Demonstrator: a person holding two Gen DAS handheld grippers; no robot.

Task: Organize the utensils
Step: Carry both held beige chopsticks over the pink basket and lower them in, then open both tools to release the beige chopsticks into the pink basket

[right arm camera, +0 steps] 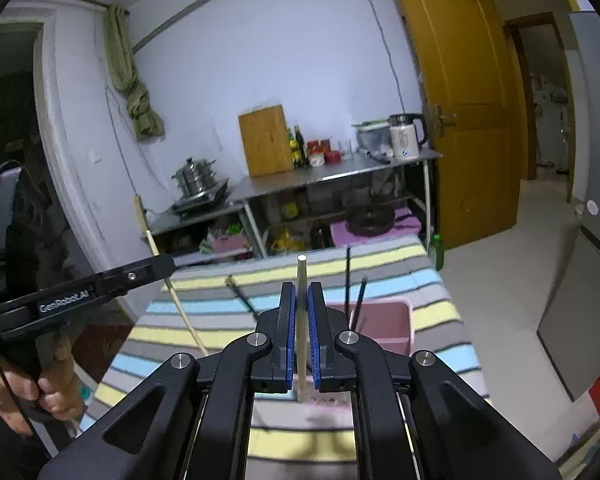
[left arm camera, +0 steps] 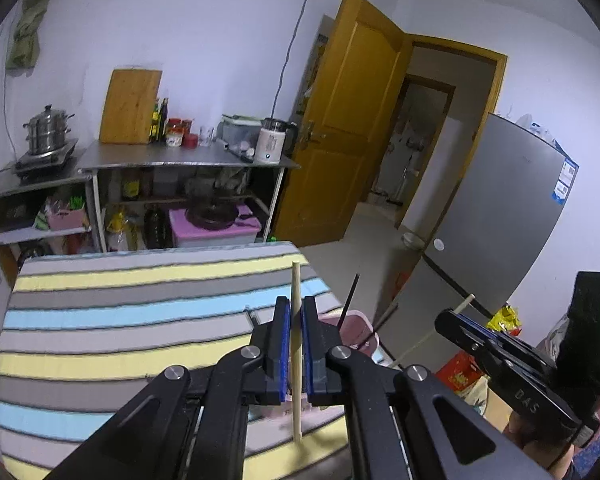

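My left gripper (left arm camera: pixel 296 320) is shut on a pale wooden chopstick (left arm camera: pixel 296 344) and holds it upright above the striped table (left arm camera: pixel 120 320). My right gripper (right arm camera: pixel 301 304) is shut on another pale chopstick (right arm camera: pixel 302 320), also upright. A pink utensil holder (right arm camera: pixel 384 326) stands on the table just right of the right gripper, with two dark chopsticks (right arm camera: pixel 348 284) in it. The holder also shows in the left wrist view (left arm camera: pixel 358 330), partly hidden behind my fingers. A dark utensil (right arm camera: pixel 242 294) lies on the cloth to the left. The right gripper shows at the right of the left wrist view (left arm camera: pixel 456 316).
A steel counter (left arm camera: pixel 188 160) with a cutting board, bottles, a kettle and a steamer pot stands behind the table. An open wooden door (left arm camera: pixel 352 120) and a grey fridge (left arm camera: pixel 500 220) are at the right. The left gripper and hand (right arm camera: pixel 52 380) are at the left.
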